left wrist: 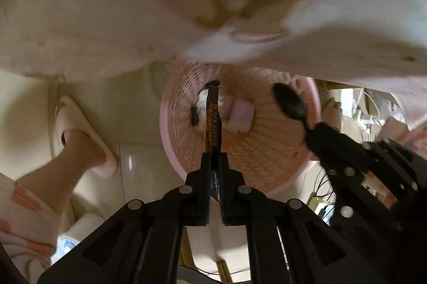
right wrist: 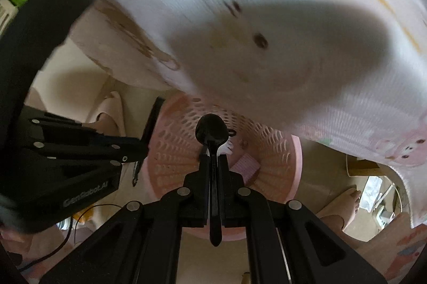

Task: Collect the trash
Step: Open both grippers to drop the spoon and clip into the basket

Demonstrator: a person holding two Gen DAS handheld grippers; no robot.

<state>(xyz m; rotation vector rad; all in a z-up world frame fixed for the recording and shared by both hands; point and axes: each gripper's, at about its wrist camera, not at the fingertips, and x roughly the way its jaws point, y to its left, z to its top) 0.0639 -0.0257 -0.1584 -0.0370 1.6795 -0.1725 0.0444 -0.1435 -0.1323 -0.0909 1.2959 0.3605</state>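
A pink perforated waste basket [left wrist: 267,158] [right wrist: 277,150] stands on the floor under the hanging edge of a pale tablecloth. My left gripper [left wrist: 214,155] points down over it, shut on a black coffee sachet [left wrist: 213,123] that hangs edge-on between the fingers. My right gripper [right wrist: 213,158] [left wrist: 317,129] hovers beside it over the basket, shut on the handle of a black plastic spoon [right wrist: 212,131] [left wrist: 289,102], bowl forward. In the basket lie a pink packet [left wrist: 241,114] [right wrist: 246,165] and white scraps [left wrist: 202,102].
The person's foot in a pink slipper [left wrist: 80,129] stands left of the basket, and bare toes [right wrist: 352,197] show to its right. The tablecloth [right wrist: 267,30] overhangs the basket's far side. Cables and white devices [left wrist: 368,113] lie on the tiled floor at the right.
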